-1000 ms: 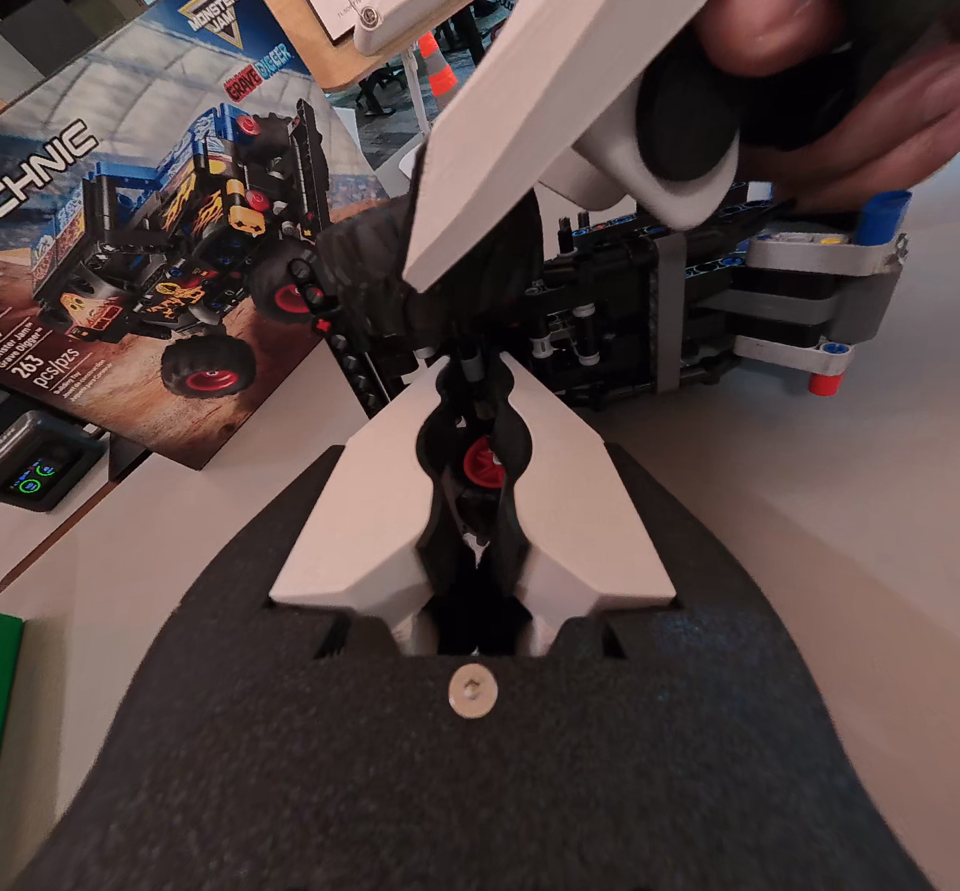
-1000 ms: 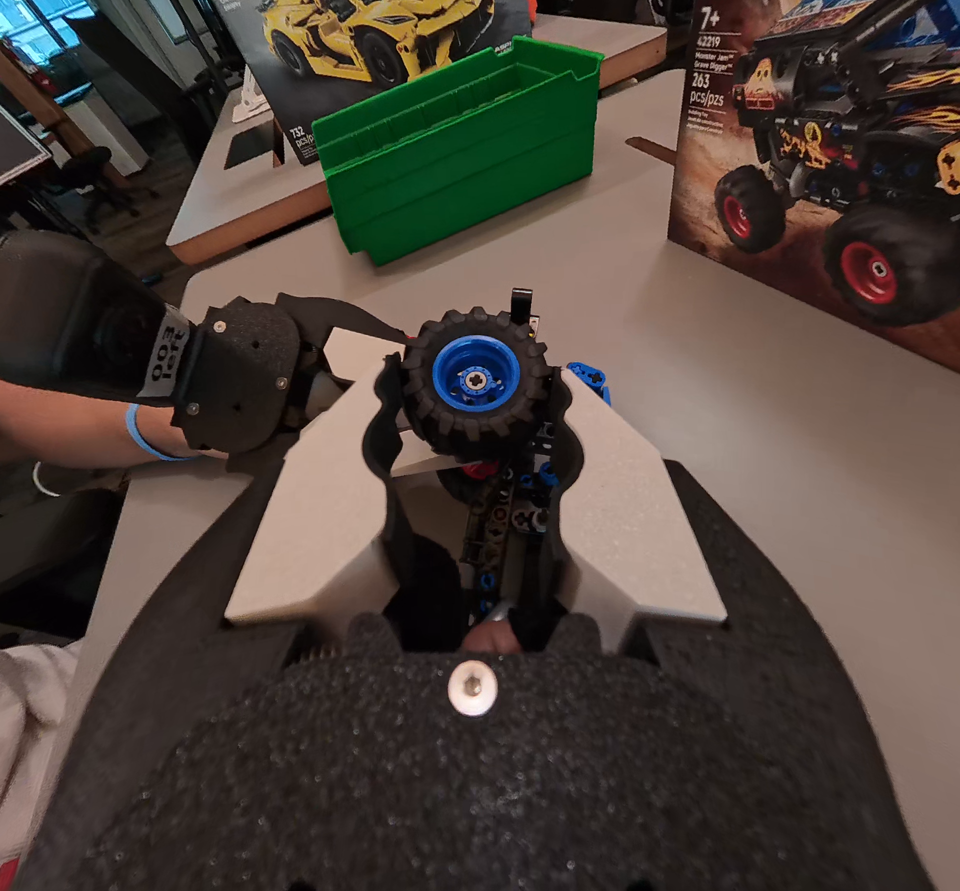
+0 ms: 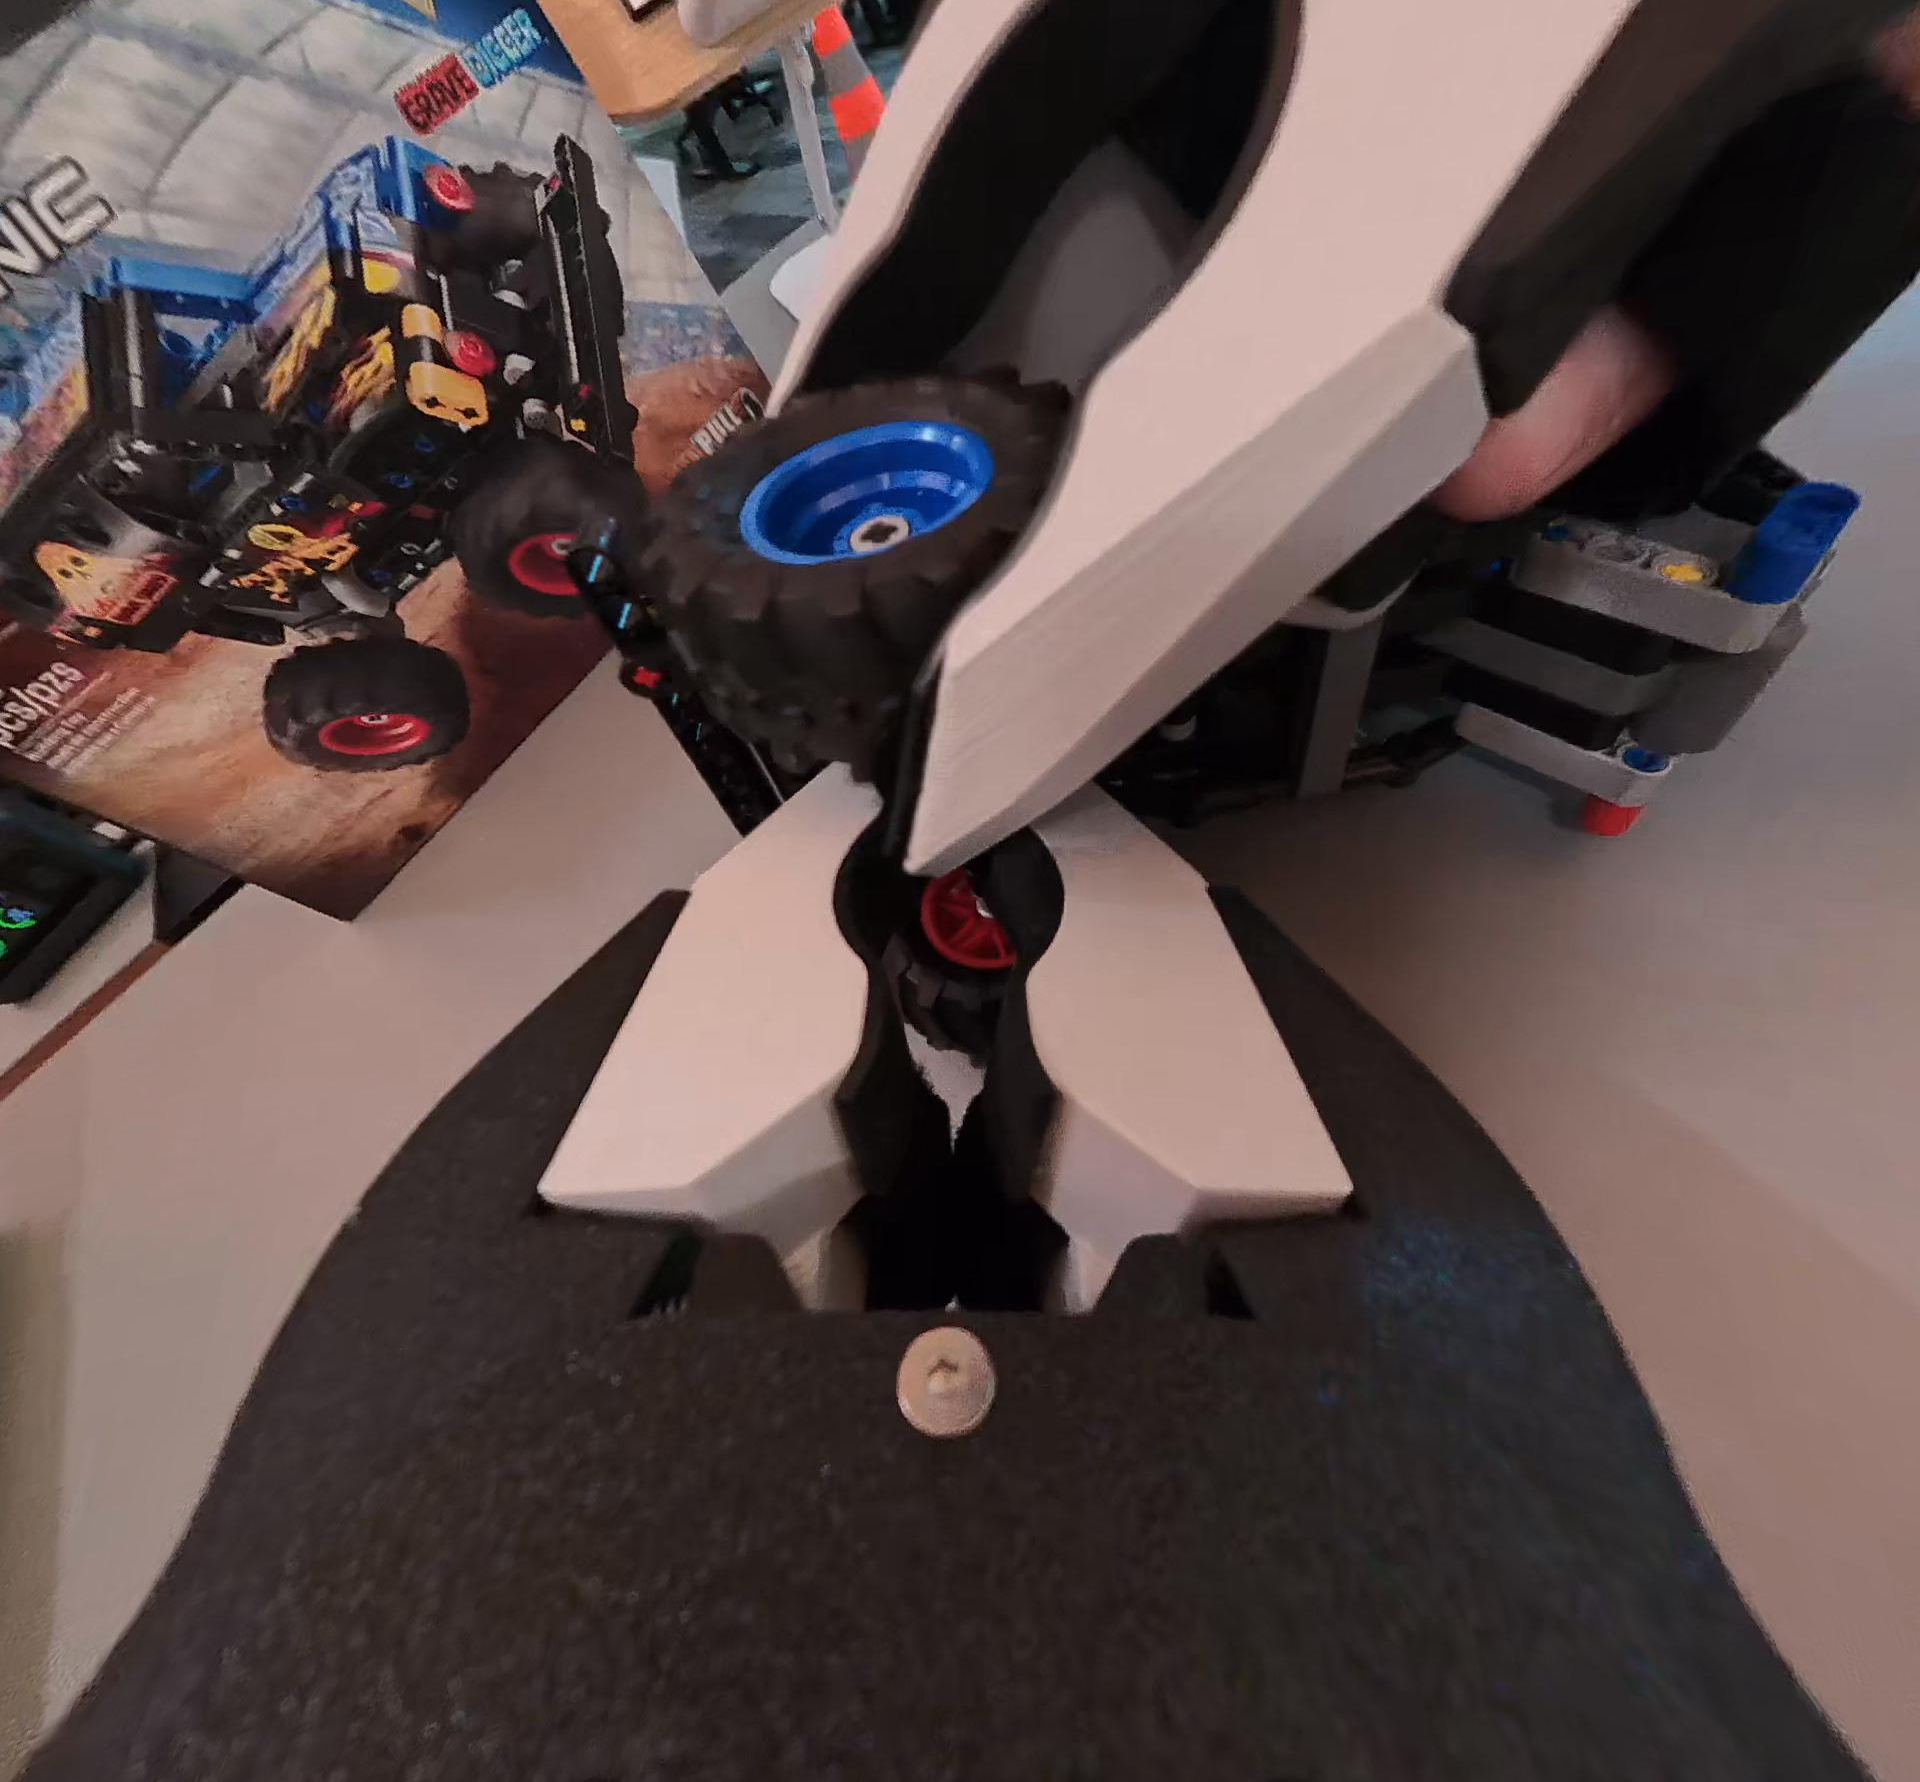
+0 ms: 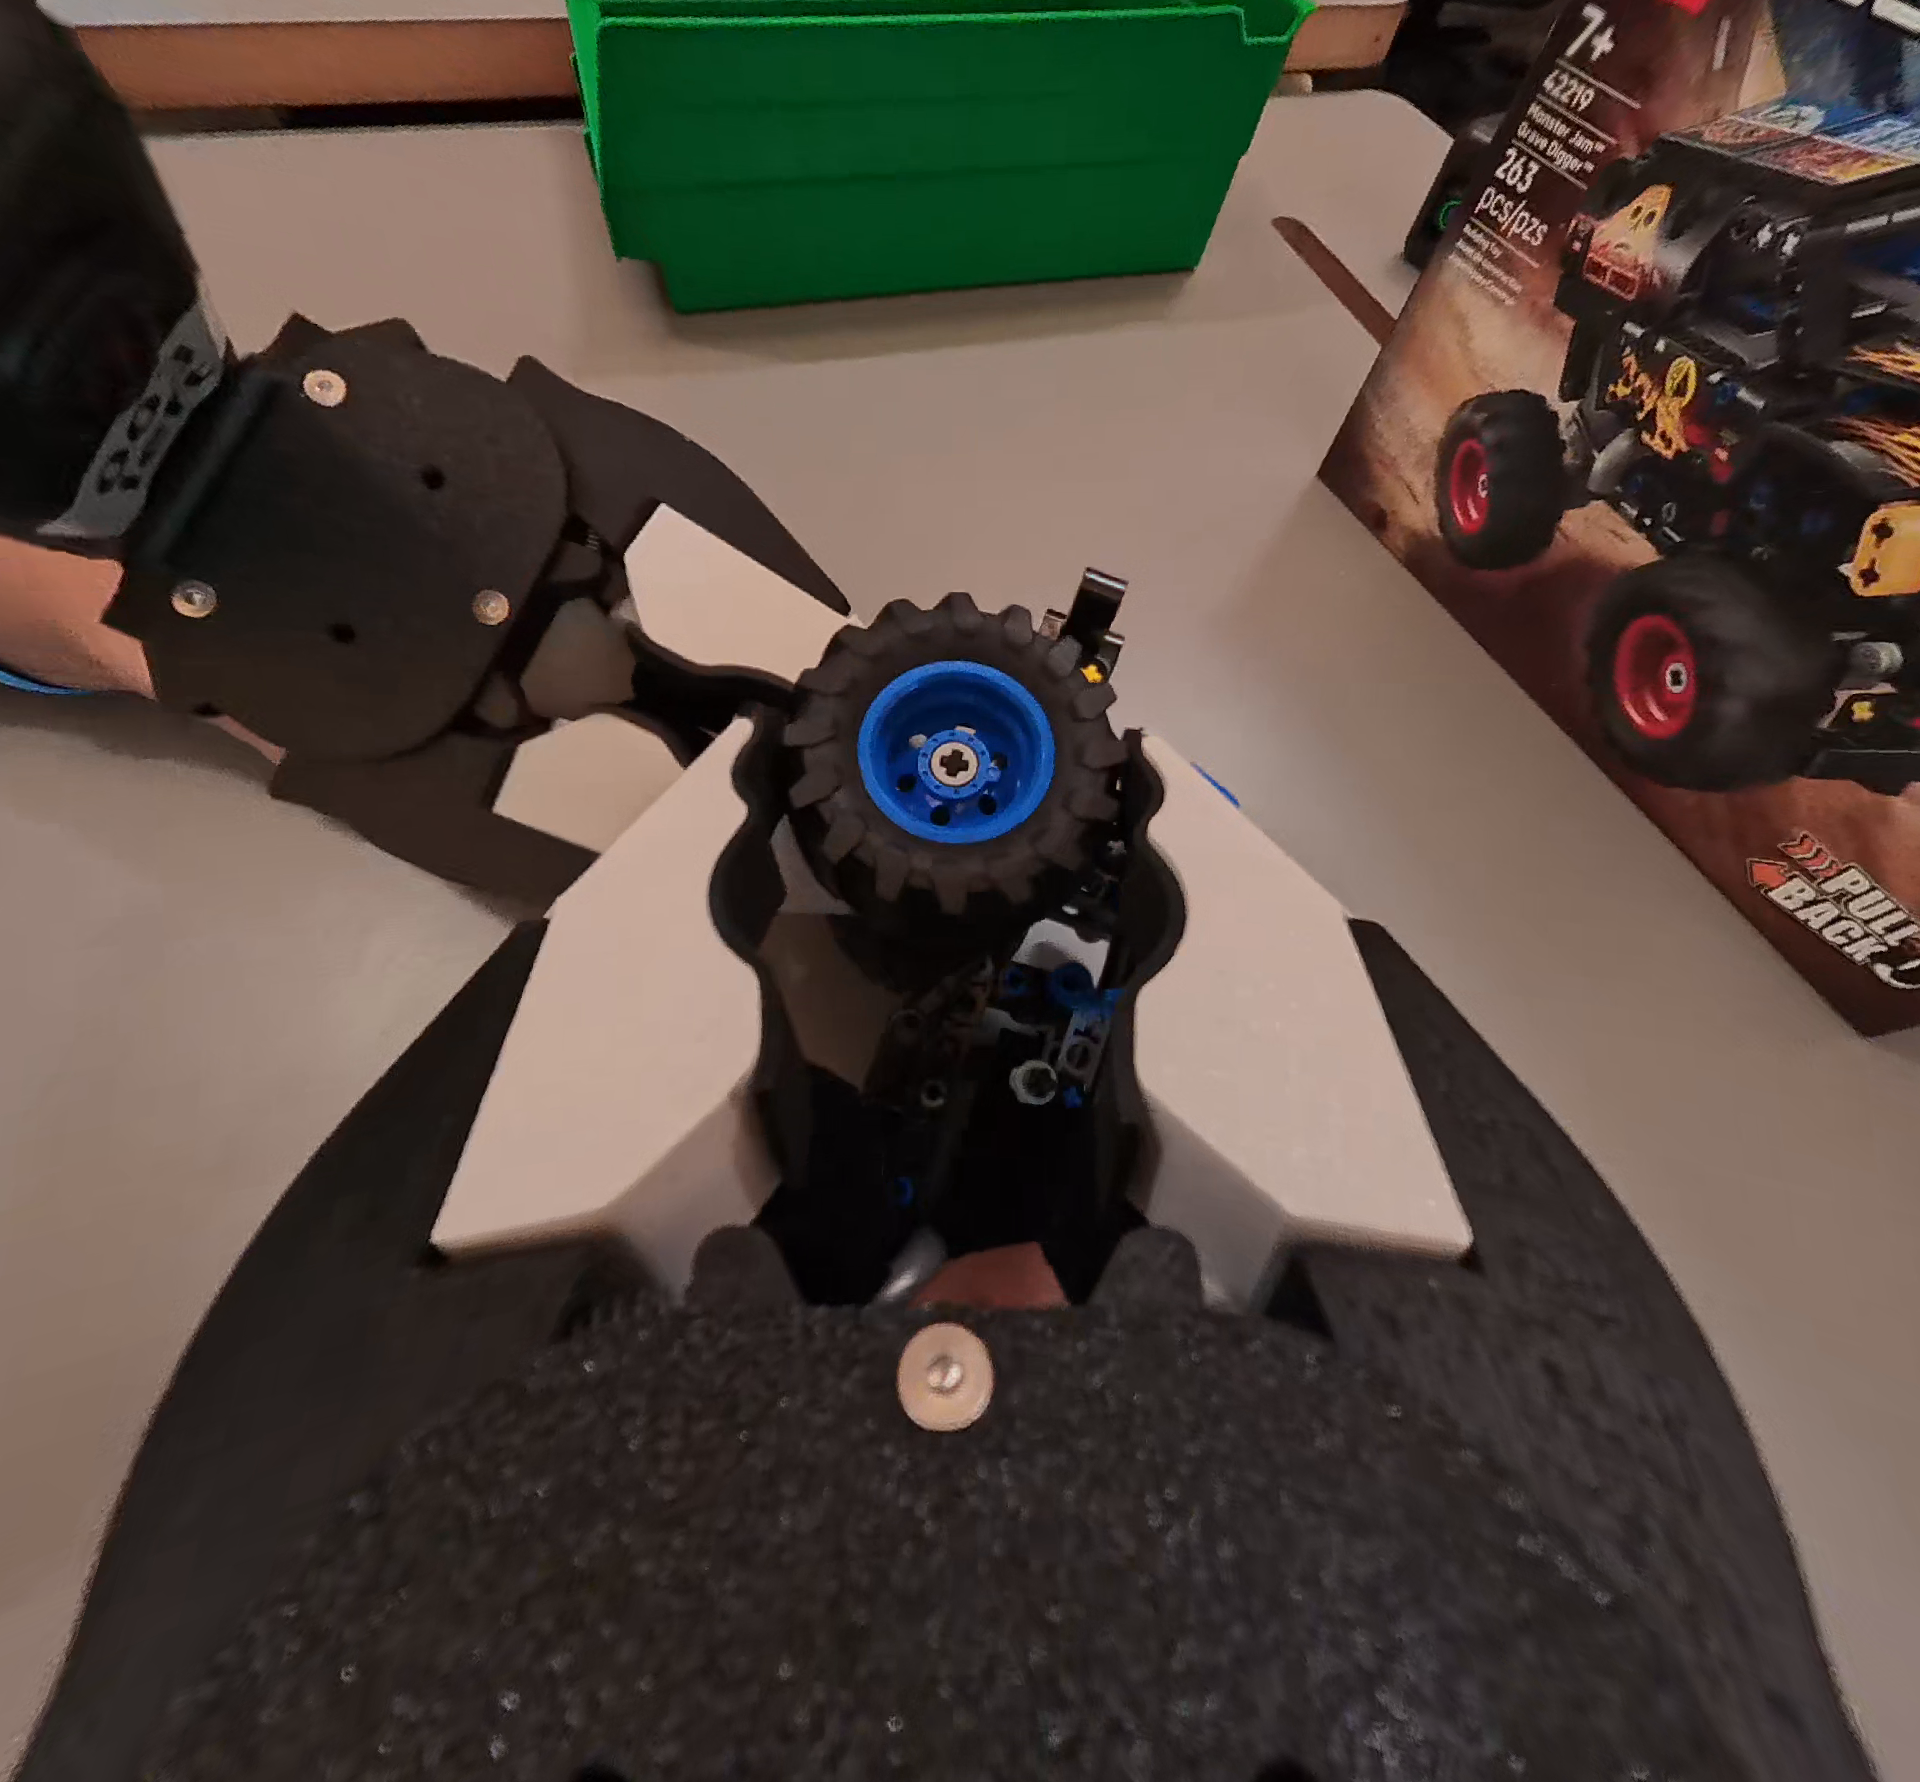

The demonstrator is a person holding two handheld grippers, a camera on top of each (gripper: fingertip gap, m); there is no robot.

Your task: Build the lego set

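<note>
Your right gripper (image 4: 951,797) is clamped on the blue-hubbed wheel (image 4: 954,764); your left gripper (image 3: 951,901) is pinched on the red-hubbed wheel (image 3: 961,922) of the toy truck frame (image 3: 1507,652), lying on the table (image 4: 1299,589). Rubber tyres prob. grip well; frame's light, snap-fit, fragile. Hold by tyre tread.

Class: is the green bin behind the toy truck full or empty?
Empty, as far as shown. The right wrist view looks into the green bin and shows bare inner walls and ribs; its floor near the front wall is hidden.

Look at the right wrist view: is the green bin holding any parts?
No, the green bin shows only bare inner walls.
</note>
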